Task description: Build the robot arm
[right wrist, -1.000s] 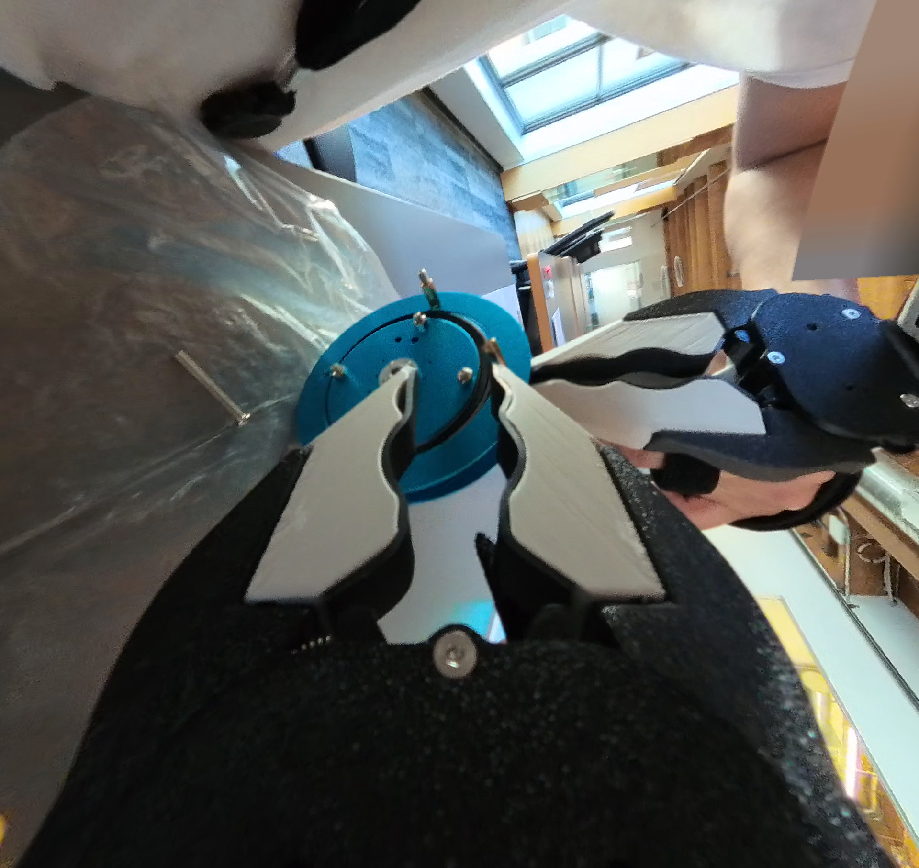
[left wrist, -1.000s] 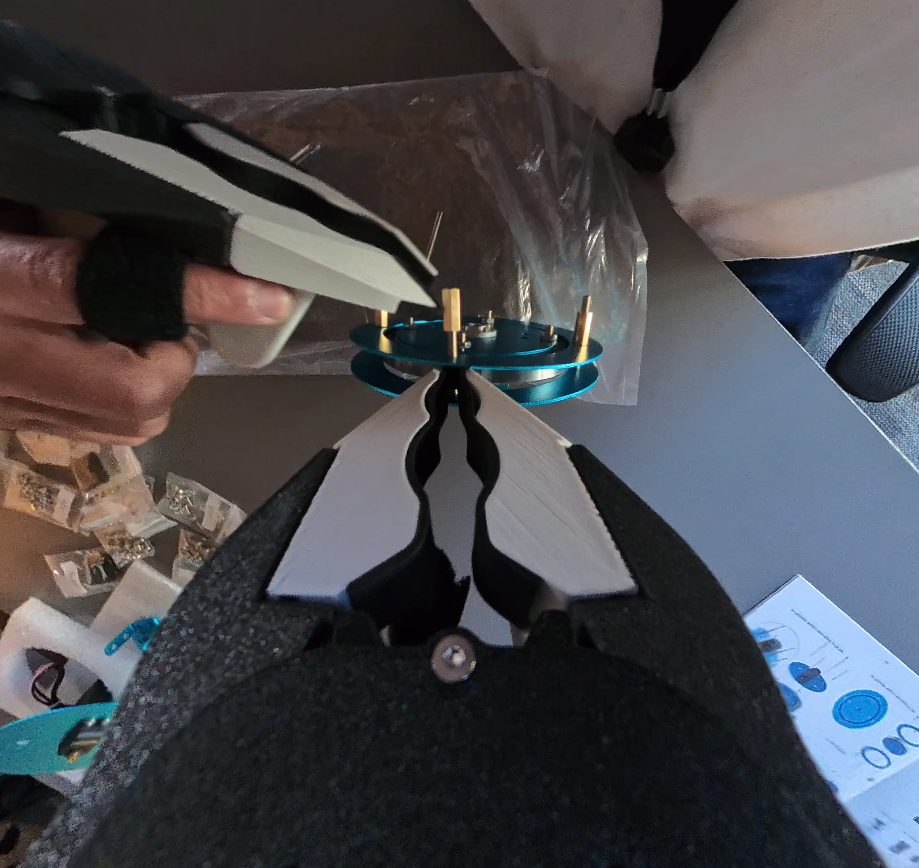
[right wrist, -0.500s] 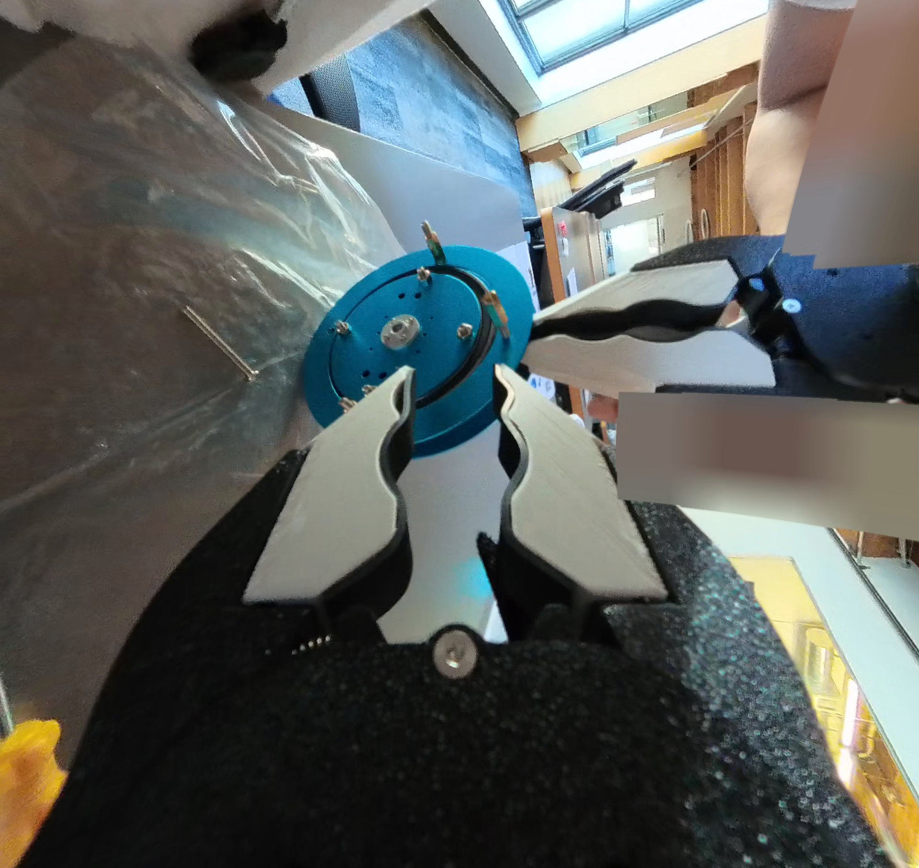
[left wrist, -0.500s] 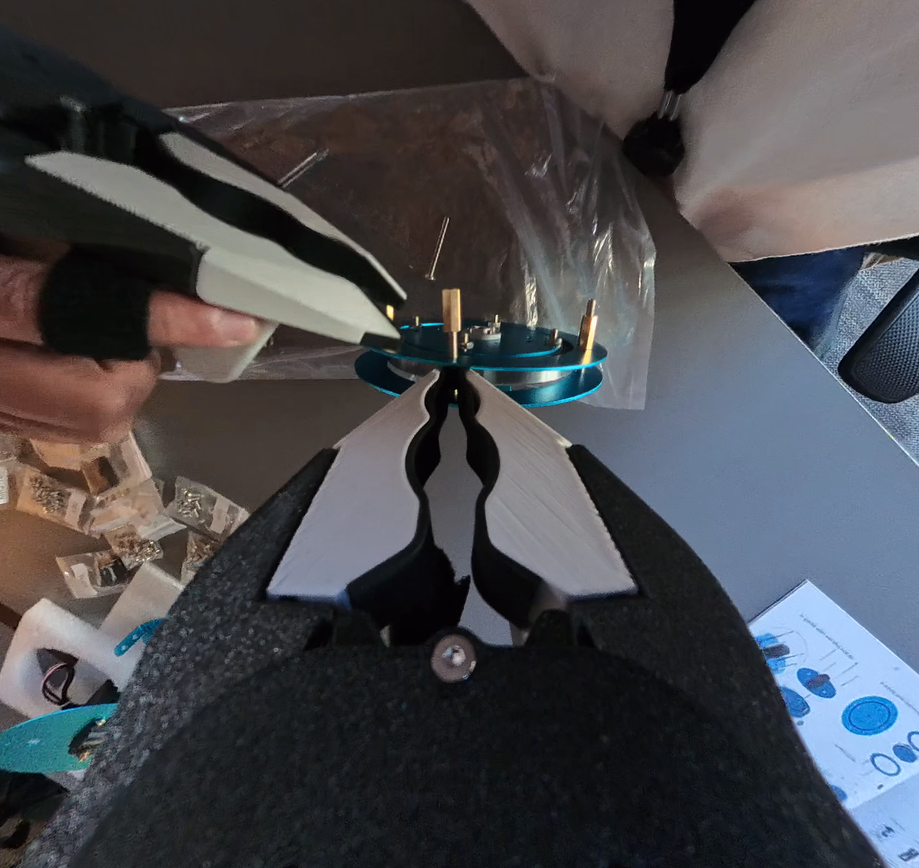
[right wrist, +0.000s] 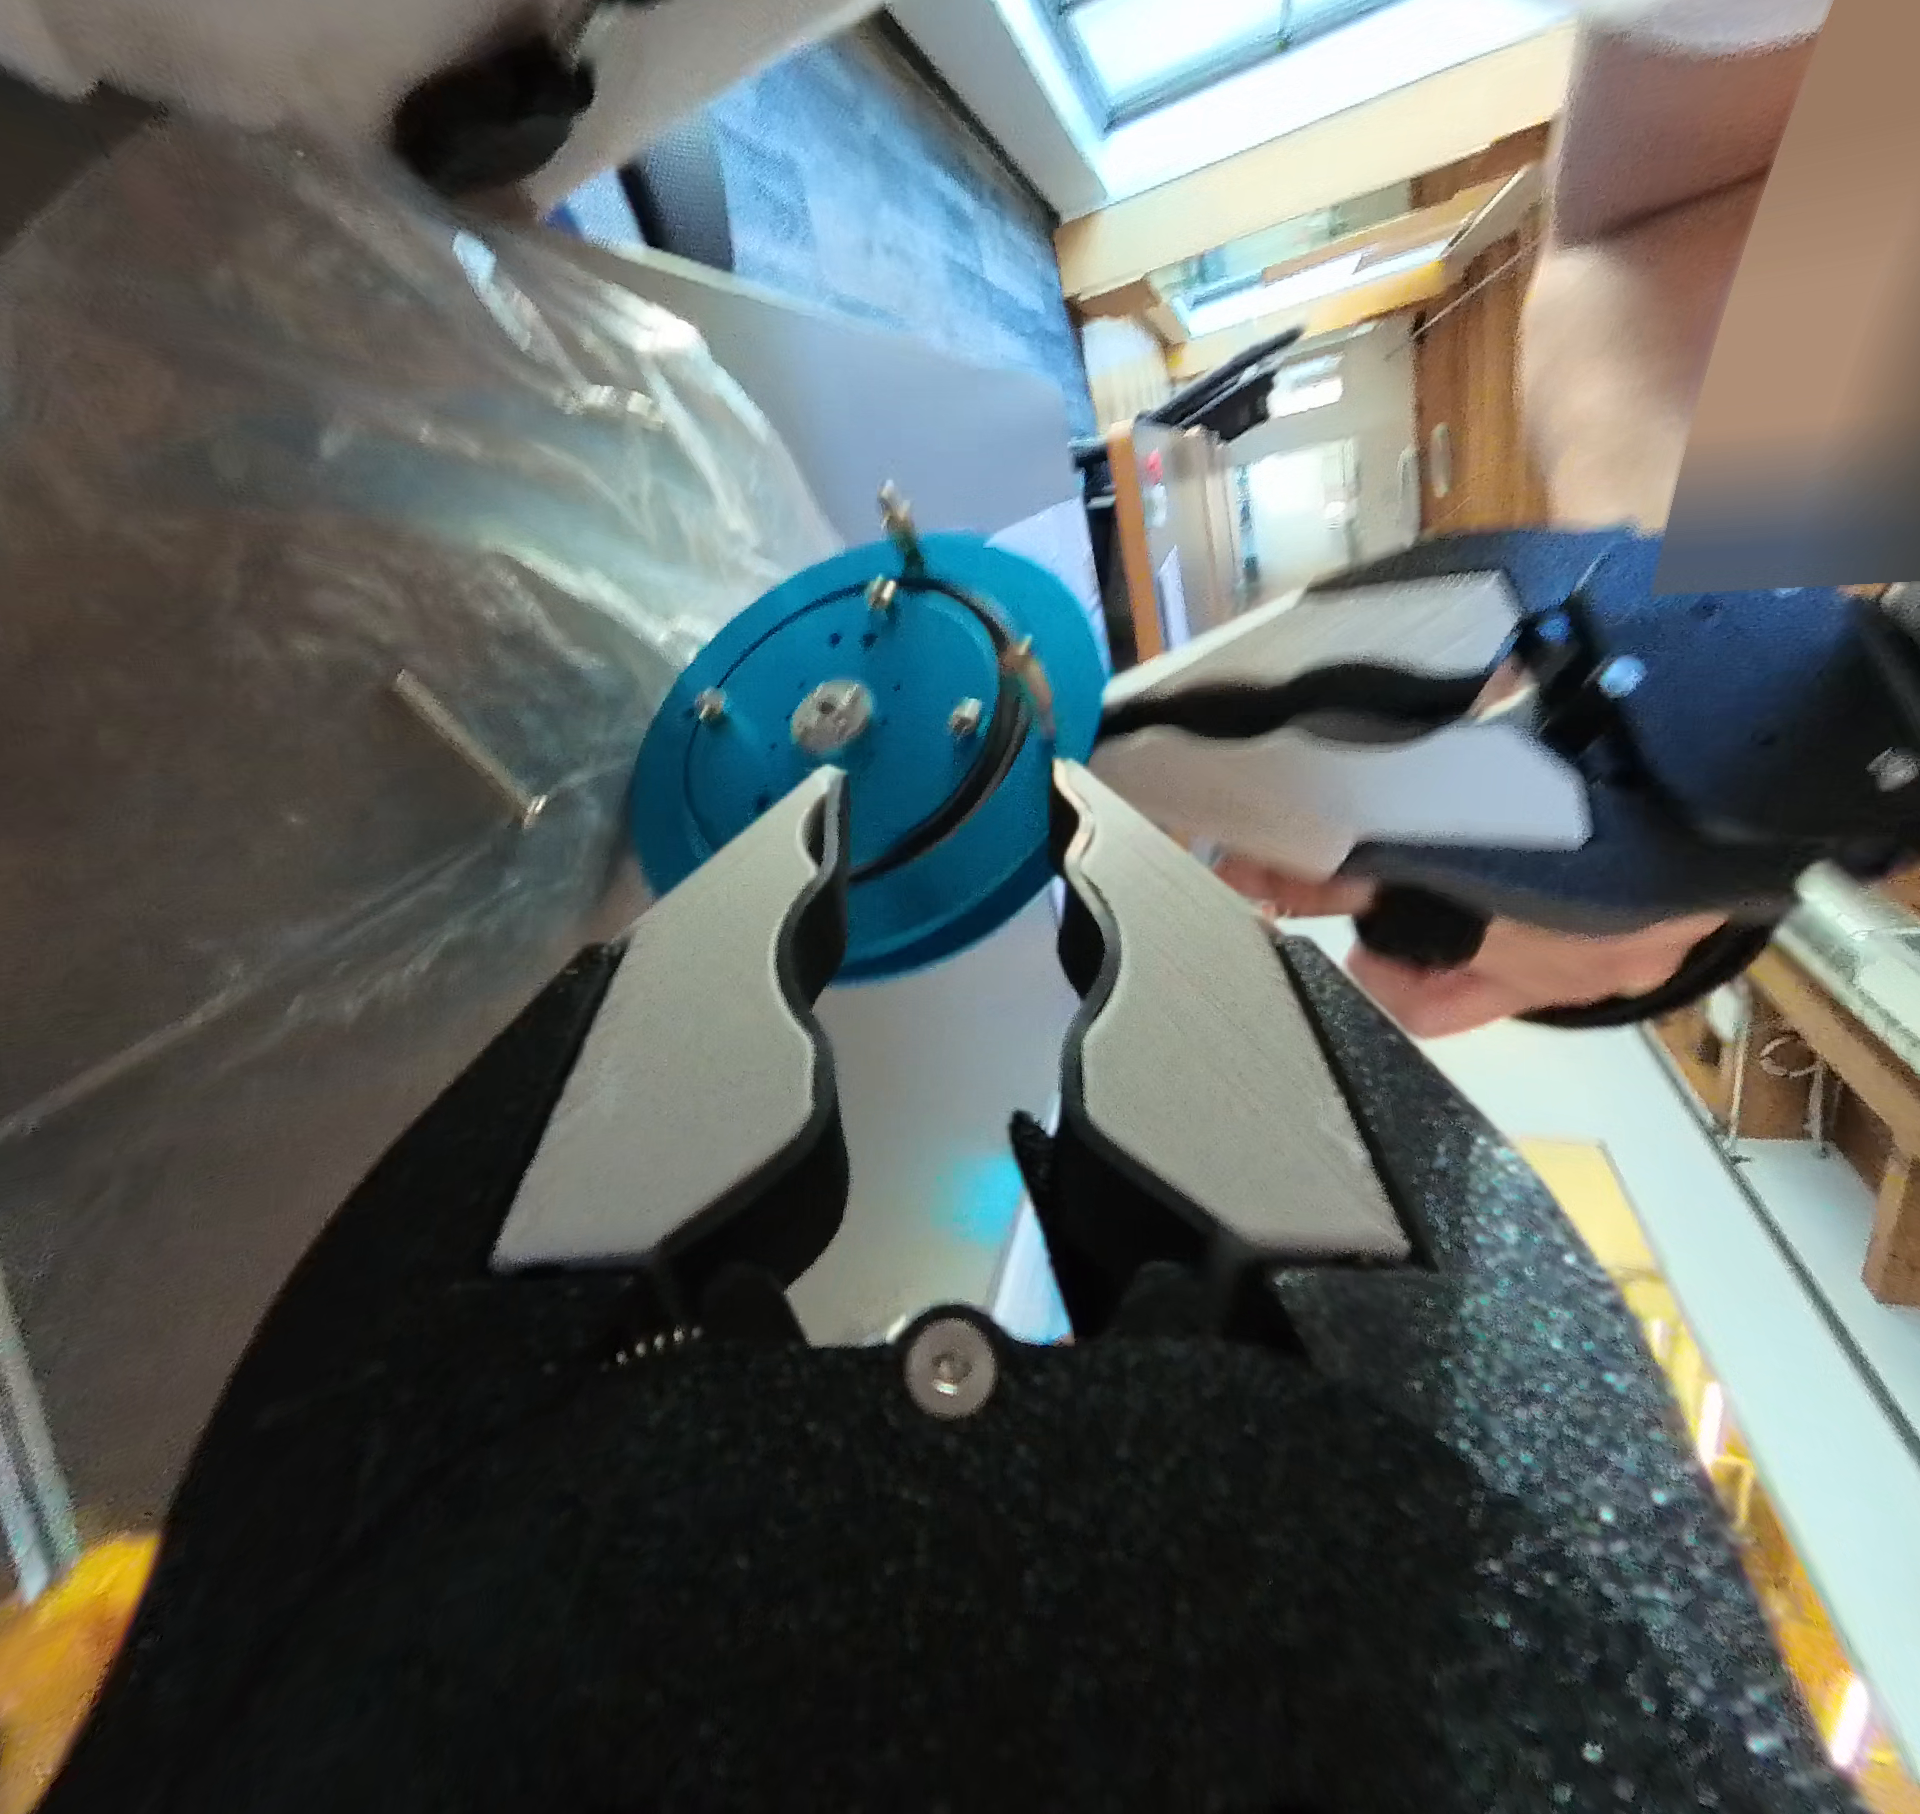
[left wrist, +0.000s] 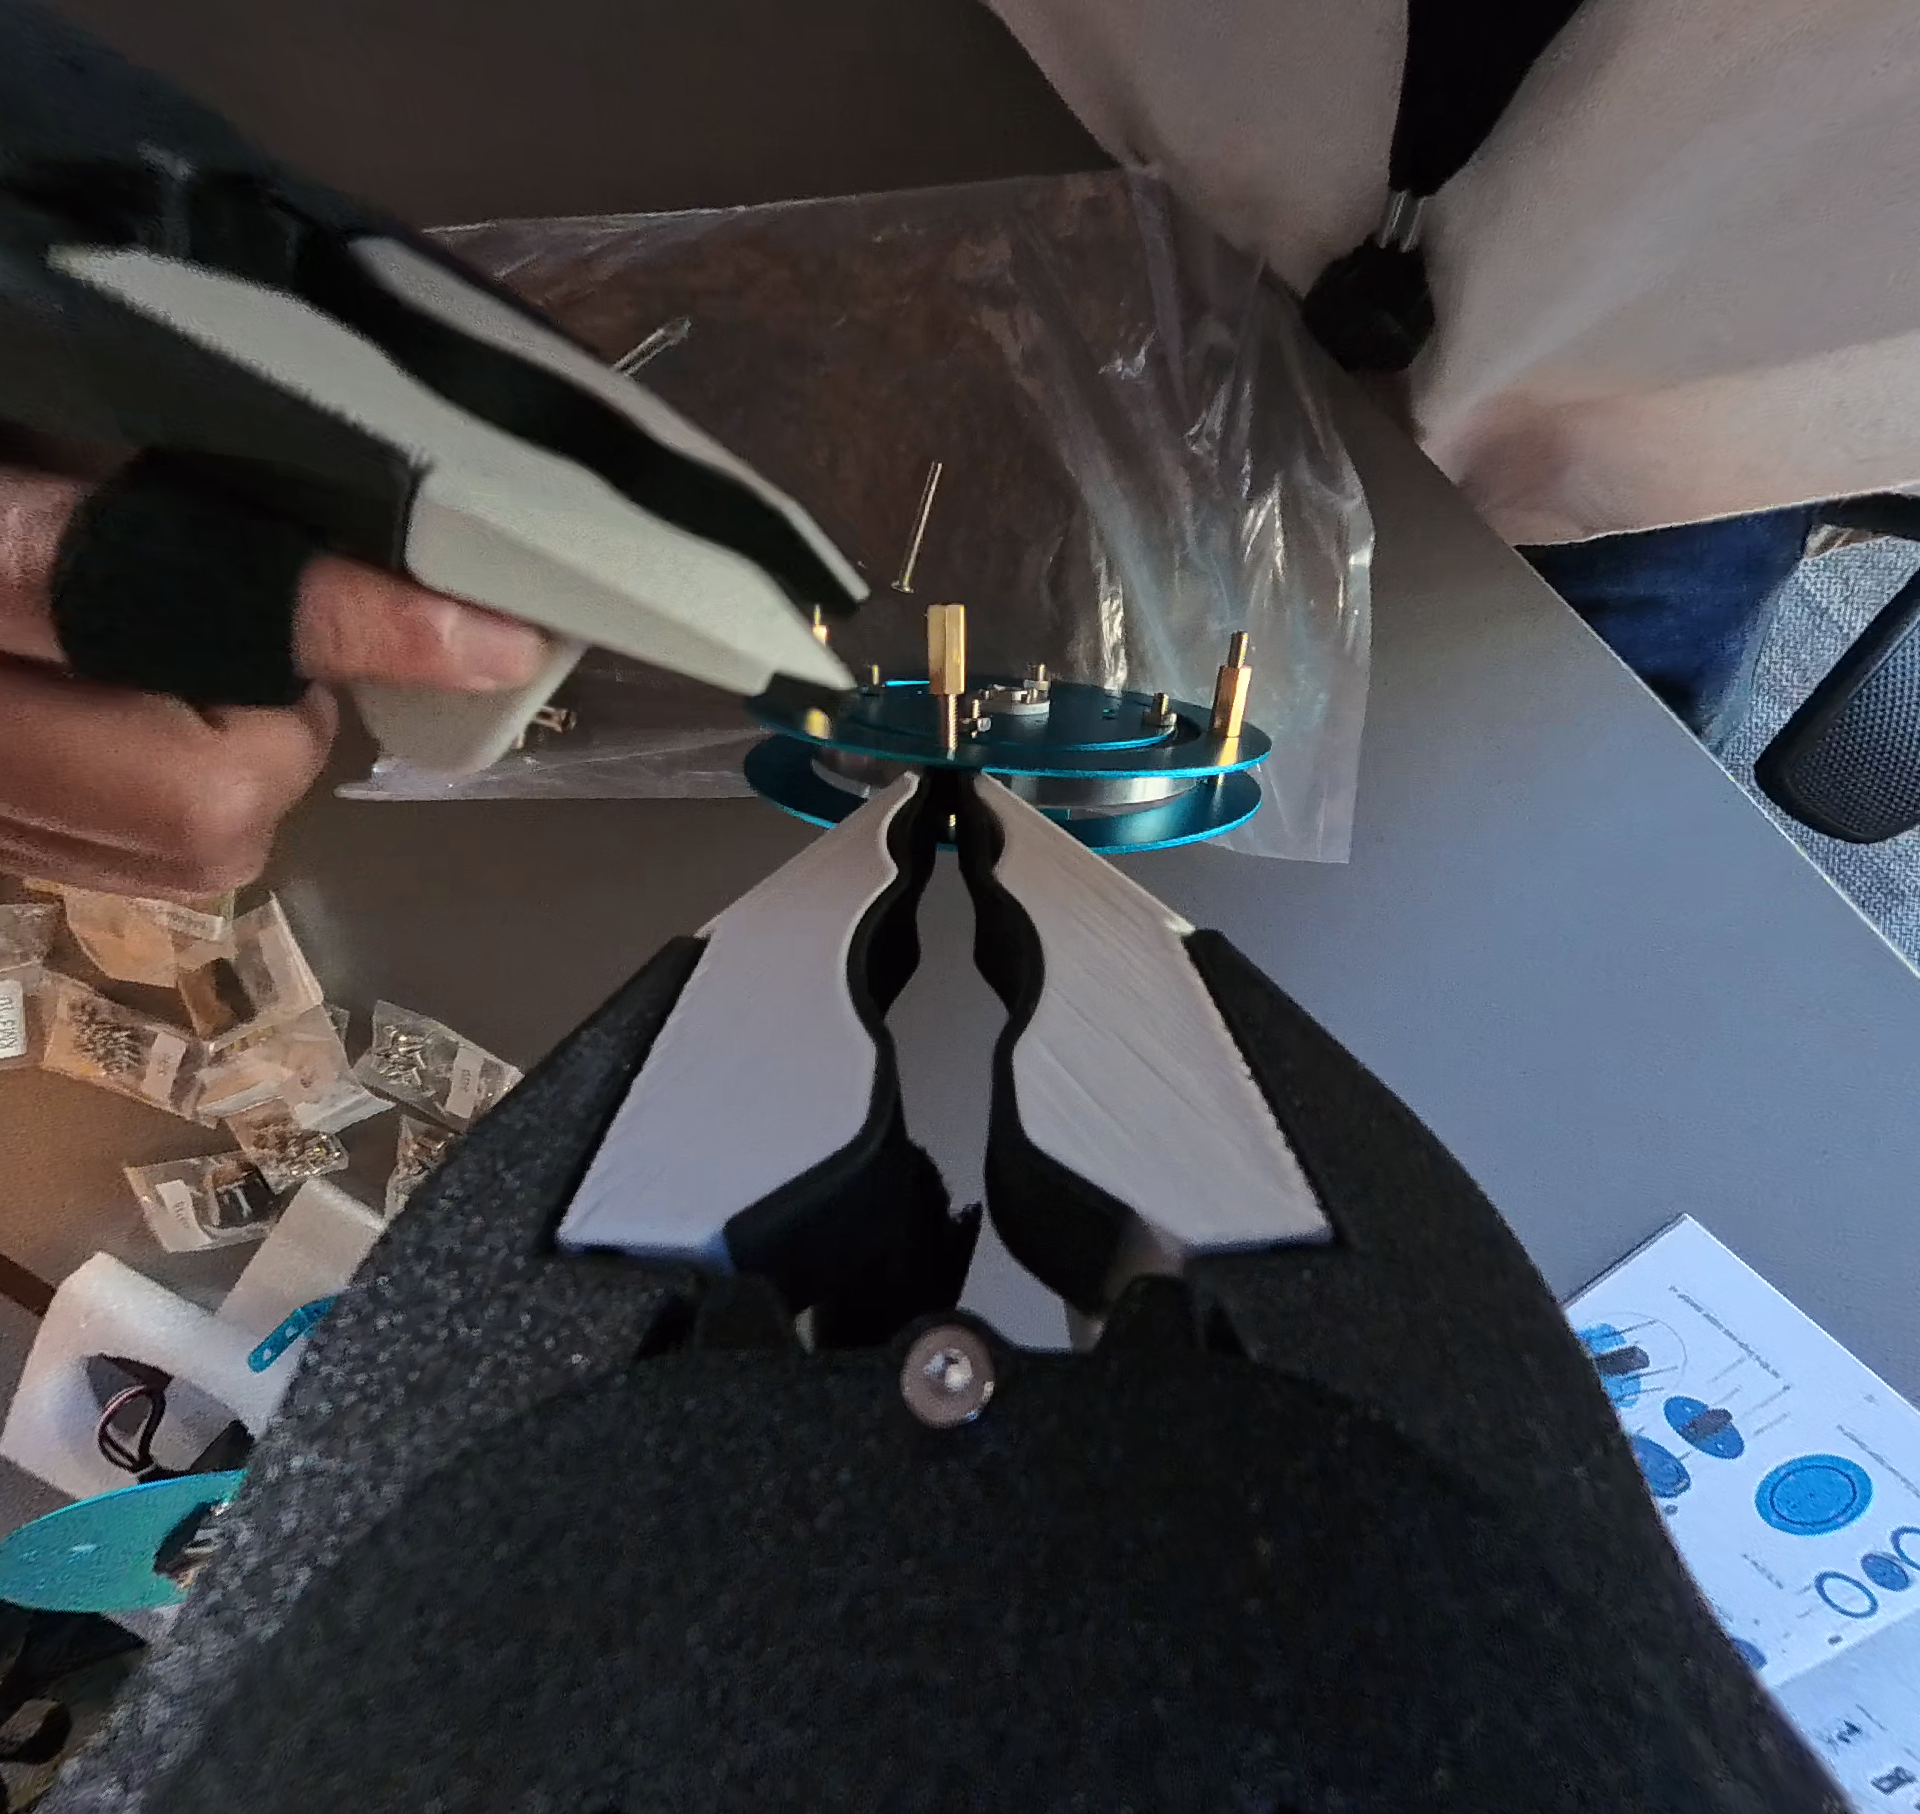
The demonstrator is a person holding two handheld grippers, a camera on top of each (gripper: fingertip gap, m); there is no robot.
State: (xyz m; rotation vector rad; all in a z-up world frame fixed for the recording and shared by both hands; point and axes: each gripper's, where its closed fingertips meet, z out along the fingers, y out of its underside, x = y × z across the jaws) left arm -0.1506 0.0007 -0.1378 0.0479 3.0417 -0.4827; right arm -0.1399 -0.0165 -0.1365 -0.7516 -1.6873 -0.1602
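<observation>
A blue two-disc assembly (left wrist: pixel 1091 725) with brass standoffs (left wrist: pixel 945 647) on top stands partly on a clear plastic bag (left wrist: pixel 1039 414). My left gripper (left wrist: pixel 943 796) is shut on its near rim and holds it steady. In the right wrist view the left gripper (right wrist: pixel 1103 720) comes in from the right onto the disc assembly's (right wrist: pixel 862 715) rim. My right gripper (right wrist: pixel 945 782) is open and empty, its tips just before the disc's face. In the left wrist view the right gripper (left wrist: pixel 847 647) reaches in from the left, one tip touching the top disc's left edge.
Two long screws (left wrist: pixel 916 528) lie loose on the bag. Small bags of hardware (left wrist: pixel 260 1068), white foam with a wired part (left wrist: pixel 104 1380) and a teal plate (left wrist: pixel 94 1556) lie at left. A printed sheet (left wrist: pixel 1766 1484) lies at right. A person's torso (left wrist: pixel 1558 206) is at the table's far edge. The tips of both grippers are at nearly the same place.
My right gripper pulled back from over the disc's centre and dropped to its left rim, staying open. My left gripper kept its hold and hardly moved.
</observation>
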